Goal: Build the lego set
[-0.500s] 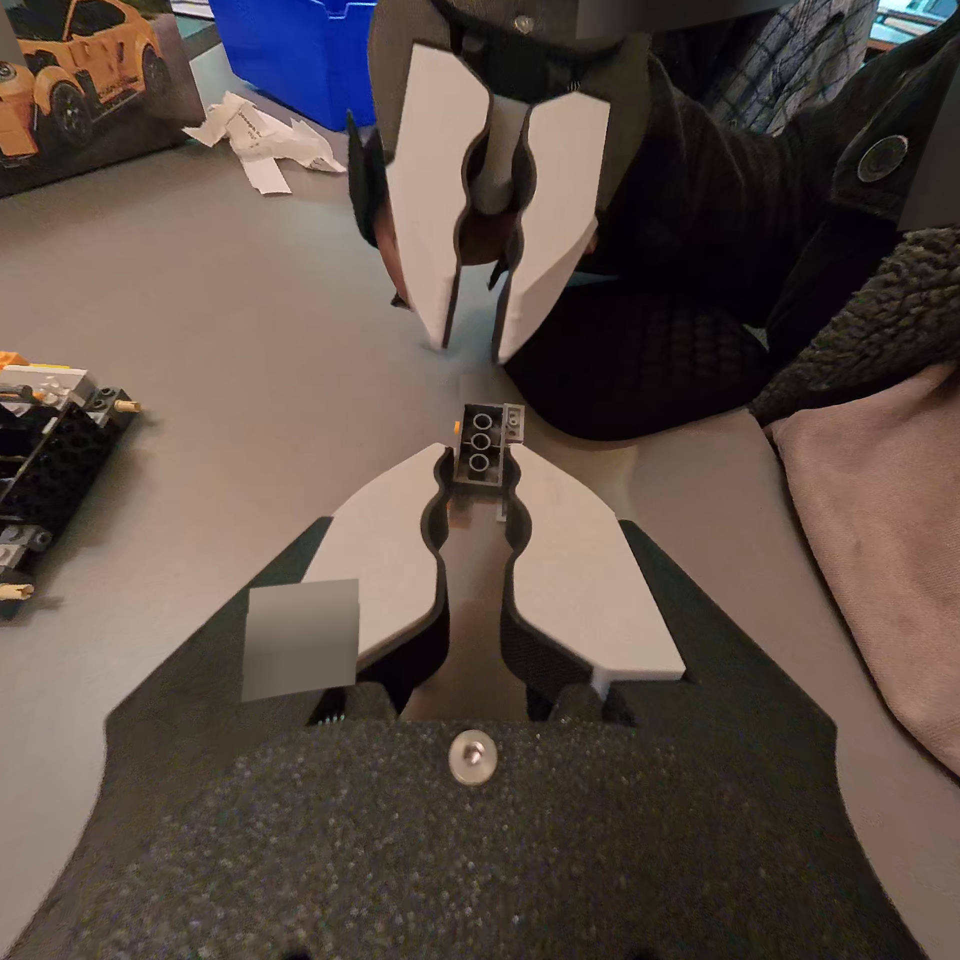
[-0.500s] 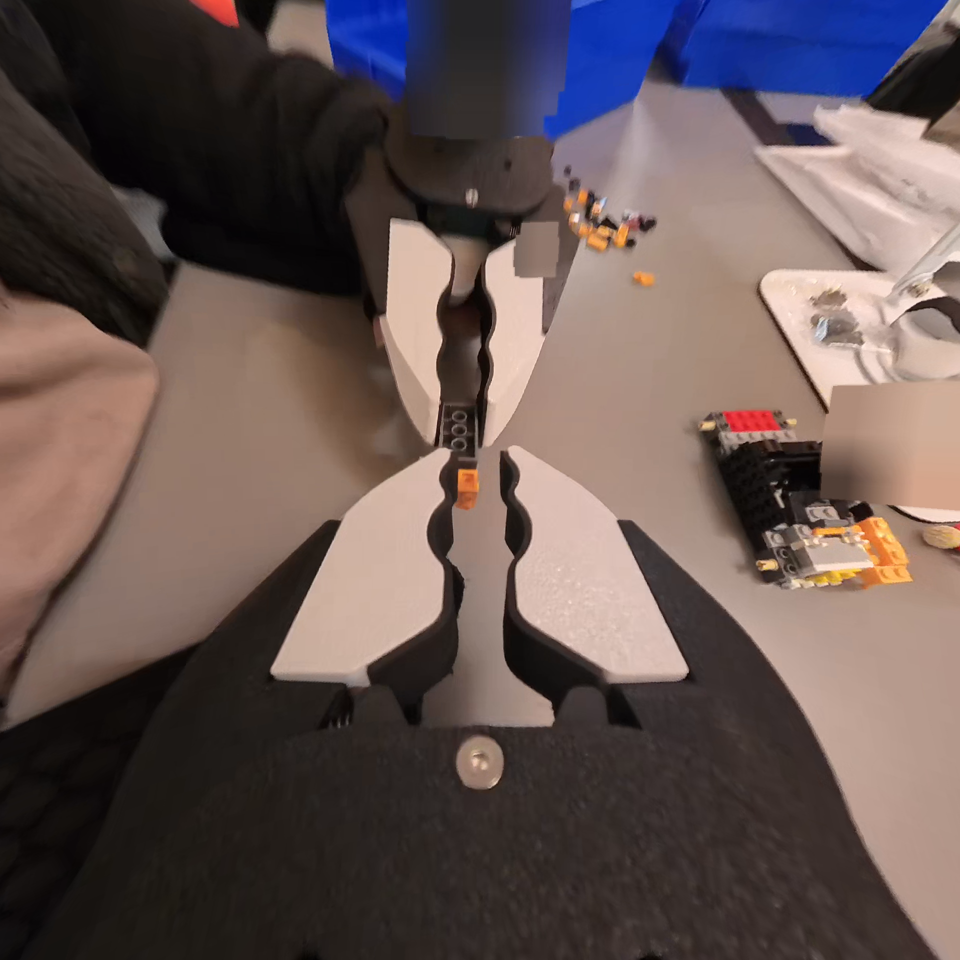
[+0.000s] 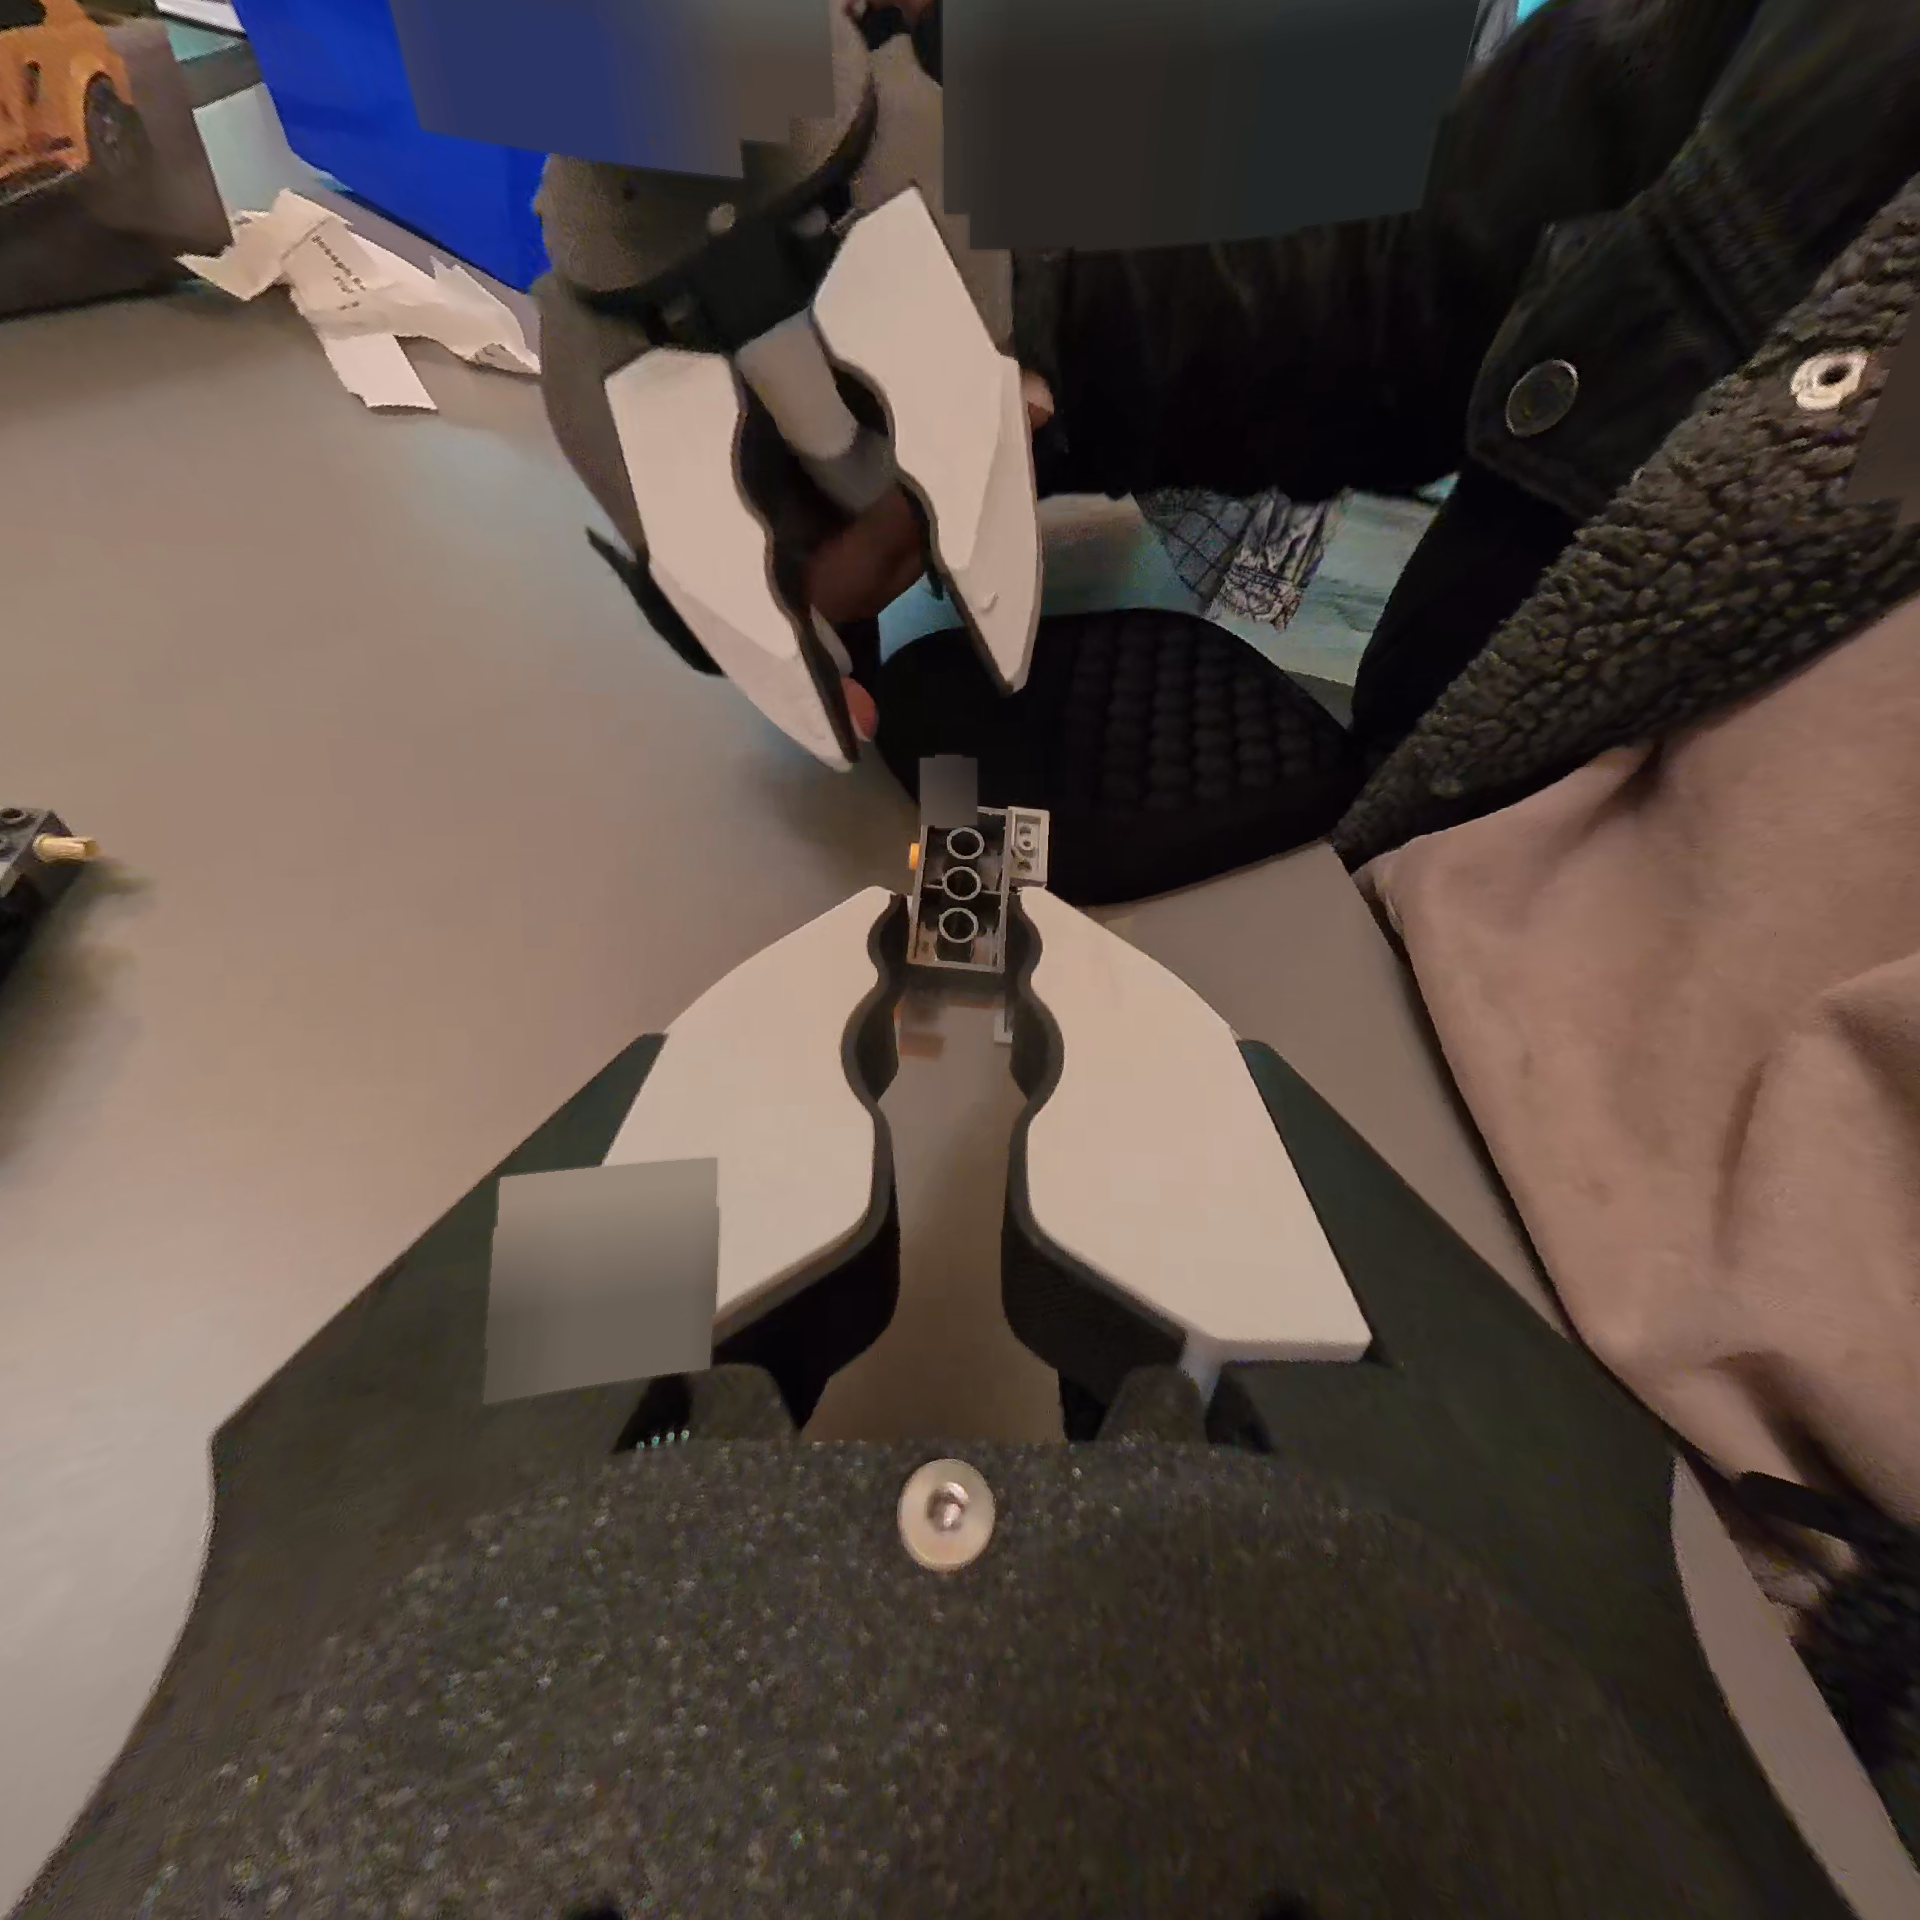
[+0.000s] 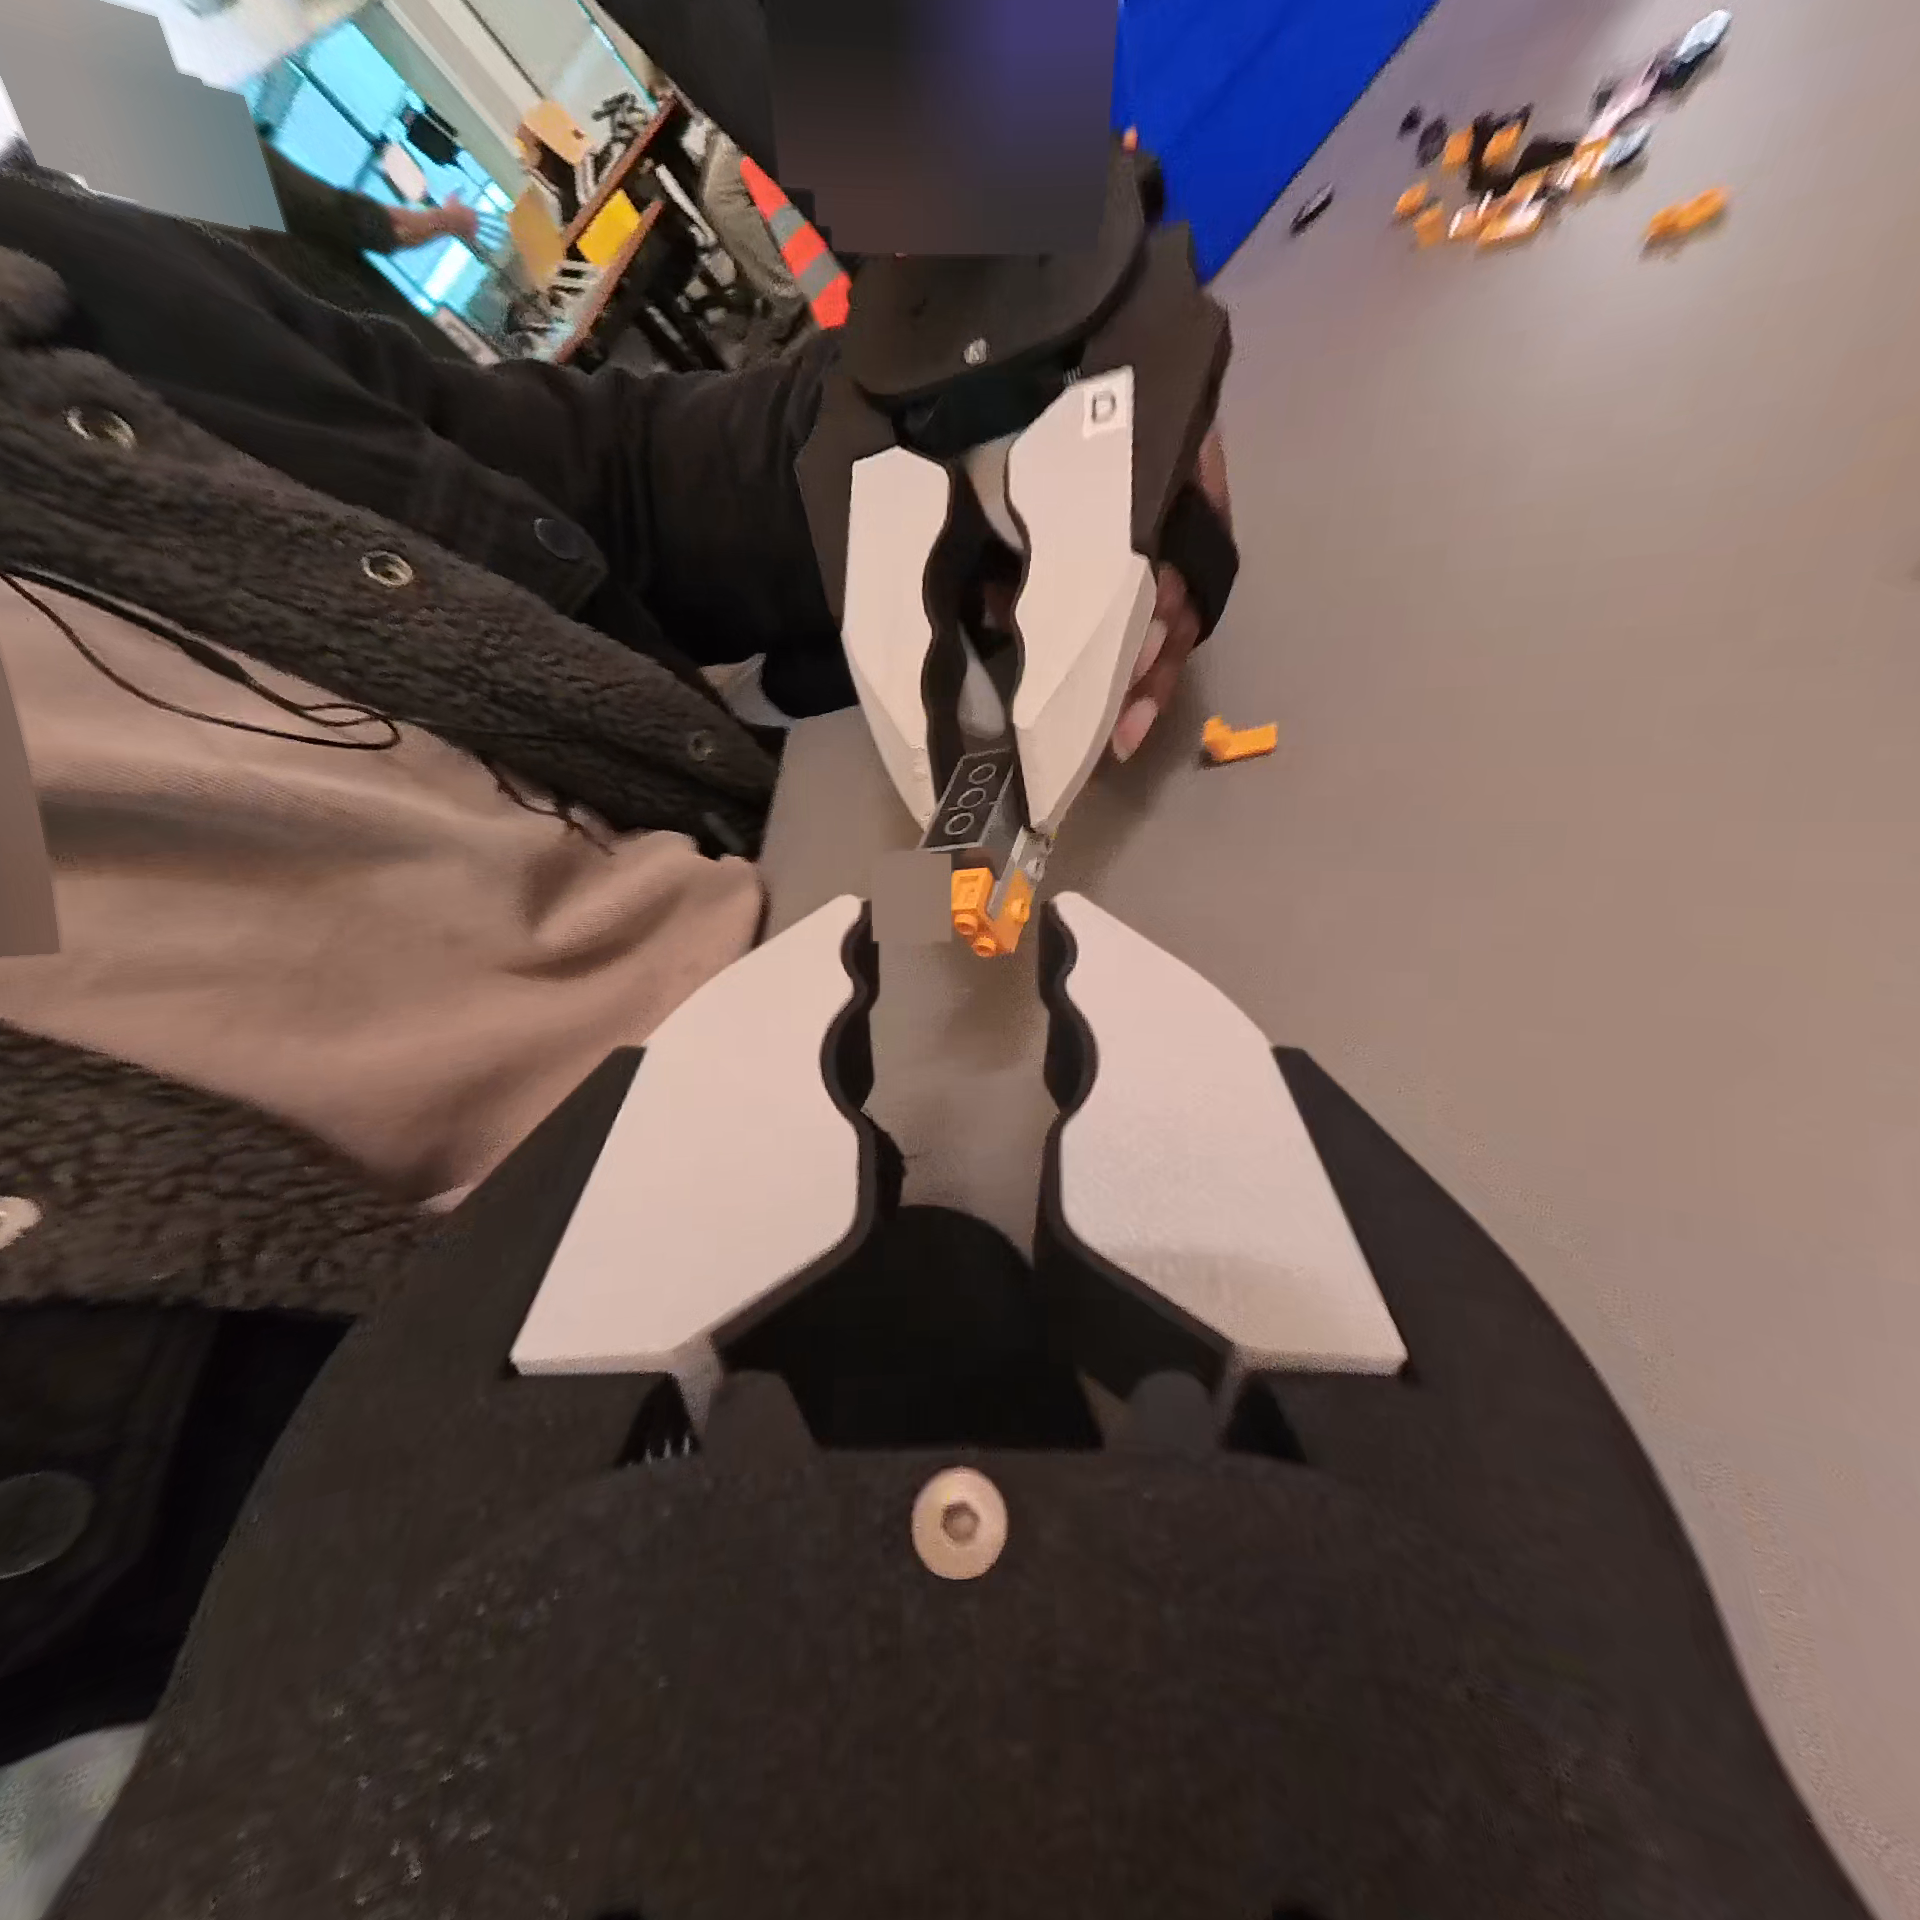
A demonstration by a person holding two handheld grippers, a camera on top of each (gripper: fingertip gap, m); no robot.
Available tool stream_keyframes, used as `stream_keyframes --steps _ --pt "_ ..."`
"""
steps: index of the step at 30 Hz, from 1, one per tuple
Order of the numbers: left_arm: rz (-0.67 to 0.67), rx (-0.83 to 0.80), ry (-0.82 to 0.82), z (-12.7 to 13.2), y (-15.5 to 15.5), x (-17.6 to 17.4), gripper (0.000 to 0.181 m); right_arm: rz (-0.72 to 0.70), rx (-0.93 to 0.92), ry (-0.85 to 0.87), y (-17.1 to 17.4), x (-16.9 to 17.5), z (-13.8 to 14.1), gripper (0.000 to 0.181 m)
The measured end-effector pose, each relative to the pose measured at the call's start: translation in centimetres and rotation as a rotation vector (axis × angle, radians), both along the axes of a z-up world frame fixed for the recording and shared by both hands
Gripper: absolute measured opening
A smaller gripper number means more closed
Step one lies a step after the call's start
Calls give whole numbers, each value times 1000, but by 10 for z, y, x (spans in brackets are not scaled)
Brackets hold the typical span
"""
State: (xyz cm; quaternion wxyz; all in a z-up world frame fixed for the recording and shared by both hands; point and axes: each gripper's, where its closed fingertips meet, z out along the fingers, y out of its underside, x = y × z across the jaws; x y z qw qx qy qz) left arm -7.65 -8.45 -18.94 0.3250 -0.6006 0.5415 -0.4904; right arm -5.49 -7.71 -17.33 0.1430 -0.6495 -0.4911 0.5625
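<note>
My left gripper (image 3: 961, 914) is shut on a small lego assembly (image 3: 961, 888): a black brick shown from its underside, with a grey piece and an orange piece on it. In the right wrist view the left gripper (image 4: 987, 821) points at me and holds the assembly (image 4: 971, 800) just above the table, with its orange end (image 4: 987, 914) sticking out. My right gripper (image 4: 954, 914) is open and empty. The orange end lies between its fingertips without touching them. In the left wrist view the right gripper (image 3: 925, 712) hangs tilted just beyond the assembly.
A loose orange piece (image 4: 1236, 738) lies right of the grippers, and a heap of orange and black pieces (image 4: 1527, 177) lies farther back by a blue bin (image 4: 1247, 104). The part-built car (image 3: 31, 842), torn paper (image 3: 353, 291) and the set's box (image 3: 62, 125) are at the left. A person's coat (image 3: 1662, 935) crowds the right. My two grippers' fingertips are within a few centimetres of each other.
My right gripper has opened wider and rolled to a tilt. My left gripper has kept hold of the assembly and has barely moved.
</note>
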Motion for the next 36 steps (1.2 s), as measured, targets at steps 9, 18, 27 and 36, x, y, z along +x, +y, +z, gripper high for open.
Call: stream_keyframes --steps 9,18,27,36 --pt "-30 197 52 0 -12 4 17 7 -322 -148 -17 0 -19 35" --pt "-4 343 106 -7 -9 6 18 16 -367 -171 -19 1 -25 32" --pt "30 598 120 2 -11 13 17 33 -315 -133 -21 0 -19 20" --pt "29 947 52 28 -30 21 17 73 -162 -78 -34 6 0 20"
